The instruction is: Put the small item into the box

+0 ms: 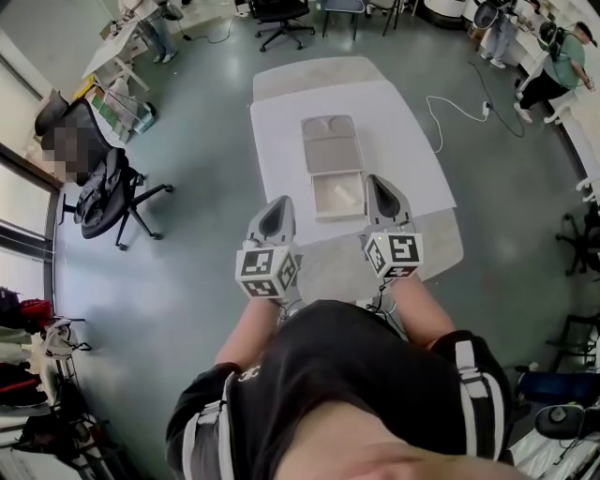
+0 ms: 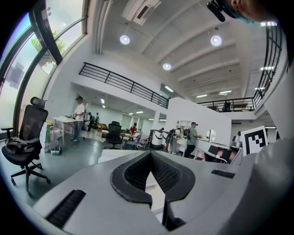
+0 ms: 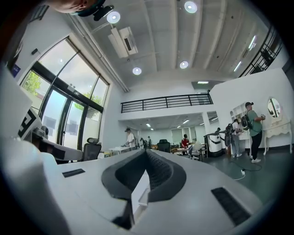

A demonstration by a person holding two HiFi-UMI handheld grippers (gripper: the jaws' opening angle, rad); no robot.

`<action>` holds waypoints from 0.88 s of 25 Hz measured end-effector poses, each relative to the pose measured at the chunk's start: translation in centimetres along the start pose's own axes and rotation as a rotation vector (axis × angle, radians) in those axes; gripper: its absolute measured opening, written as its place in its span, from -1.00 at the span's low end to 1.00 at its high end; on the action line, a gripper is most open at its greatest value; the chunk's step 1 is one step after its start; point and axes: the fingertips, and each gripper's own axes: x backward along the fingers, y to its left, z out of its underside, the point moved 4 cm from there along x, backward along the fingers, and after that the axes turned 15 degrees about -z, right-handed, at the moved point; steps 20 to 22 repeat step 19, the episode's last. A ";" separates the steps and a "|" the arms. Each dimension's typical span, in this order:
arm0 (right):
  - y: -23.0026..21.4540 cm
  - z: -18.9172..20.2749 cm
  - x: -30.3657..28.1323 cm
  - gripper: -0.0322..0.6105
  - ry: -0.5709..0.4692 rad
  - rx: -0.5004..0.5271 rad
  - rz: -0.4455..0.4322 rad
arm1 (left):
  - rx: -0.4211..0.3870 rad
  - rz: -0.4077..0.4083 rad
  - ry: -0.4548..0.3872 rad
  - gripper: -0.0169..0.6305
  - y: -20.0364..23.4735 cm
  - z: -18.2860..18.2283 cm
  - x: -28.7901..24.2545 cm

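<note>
An open pale box sits on the white mat (image 1: 281, 141) of the table, its lid (image 1: 330, 145) laid back on the far side and its shallow tray (image 1: 339, 195) on the near side. I cannot make out a small item anywhere. My left gripper (image 1: 273, 204) hovers over the table's near edge, left of the tray, with its jaws shut and empty. My right gripper (image 1: 379, 181) is just right of the tray, also shut with nothing held. In the left gripper view (image 2: 149, 155) and the right gripper view (image 3: 147, 151) the black pads meet at the tips.
The table's near rim (image 1: 431, 244) lies just beyond my body. On the floor to the left stands an office chair draped with clothes (image 1: 108, 192). A white cable (image 1: 450, 108) trails on the floor to the right. More chairs (image 1: 281, 19) and people (image 1: 553, 66) are at the far side.
</note>
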 end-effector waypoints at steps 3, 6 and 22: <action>0.0 -0.4 0.5 -0.86 0.002 0.006 0.013 | 0.002 0.015 -0.004 -0.93 -0.4 0.0 0.1; 0.2 -0.6 1.0 -0.86 0.002 0.014 0.015 | 0.001 0.031 -0.009 -0.93 -1.0 0.0 0.4; 1.3 0.0 1.3 -0.86 0.028 -0.014 -0.002 | -0.010 0.047 0.005 -0.93 -1.7 0.6 1.7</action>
